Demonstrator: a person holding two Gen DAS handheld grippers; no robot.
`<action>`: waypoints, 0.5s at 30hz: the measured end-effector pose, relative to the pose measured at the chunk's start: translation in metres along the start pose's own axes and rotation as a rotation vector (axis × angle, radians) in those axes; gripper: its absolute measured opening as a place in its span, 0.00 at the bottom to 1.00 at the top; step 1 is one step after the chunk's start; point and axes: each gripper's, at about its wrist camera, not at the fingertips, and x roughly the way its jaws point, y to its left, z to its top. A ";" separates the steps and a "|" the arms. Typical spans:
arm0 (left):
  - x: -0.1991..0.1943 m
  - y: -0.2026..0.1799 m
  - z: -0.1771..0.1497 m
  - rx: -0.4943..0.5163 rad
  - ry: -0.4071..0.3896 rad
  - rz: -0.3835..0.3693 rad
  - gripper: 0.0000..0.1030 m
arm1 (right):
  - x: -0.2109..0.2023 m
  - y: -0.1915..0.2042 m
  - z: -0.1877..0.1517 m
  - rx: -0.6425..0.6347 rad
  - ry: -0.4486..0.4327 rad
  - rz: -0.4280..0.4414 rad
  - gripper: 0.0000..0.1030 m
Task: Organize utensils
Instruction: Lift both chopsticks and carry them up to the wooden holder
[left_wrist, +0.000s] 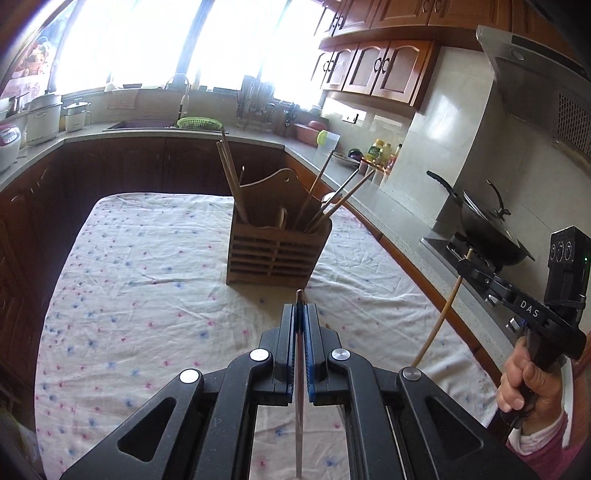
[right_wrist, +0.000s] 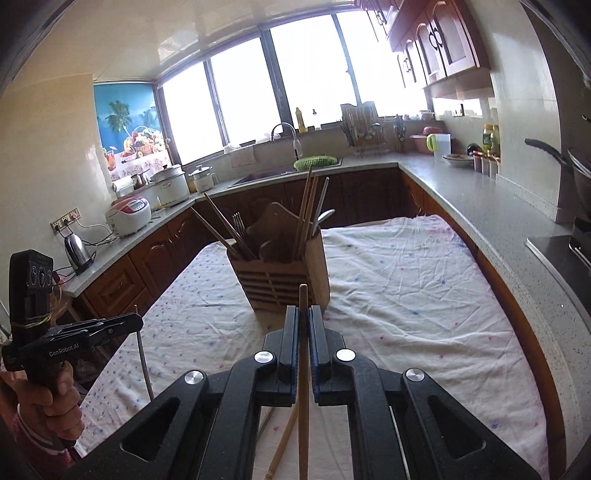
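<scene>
Chopsticks already fill the wooden holder (left_wrist: 279, 245) at frame centre; left gripper (left_wrist: 300, 314) clamps a metal chopstick (left_wrist: 300, 387), right gripper (right_wrist: 303, 317) a bamboo chopstick (right_wrist: 303, 398), both unplaced.

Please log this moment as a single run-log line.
left gripper: shut on metal chopstick | right gripper: shut on wooden chopstick | both short of the wooden utensil holder | step: insert pending
</scene>
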 end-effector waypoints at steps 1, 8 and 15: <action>-0.006 0.000 -0.001 -0.001 -0.007 -0.002 0.03 | -0.002 0.002 0.003 -0.004 -0.010 0.002 0.05; -0.011 0.000 0.000 0.000 -0.035 0.008 0.03 | -0.002 0.010 0.016 -0.016 -0.041 0.011 0.05; -0.002 0.003 0.009 -0.003 -0.060 0.015 0.03 | 0.001 0.012 0.021 -0.017 -0.049 0.016 0.05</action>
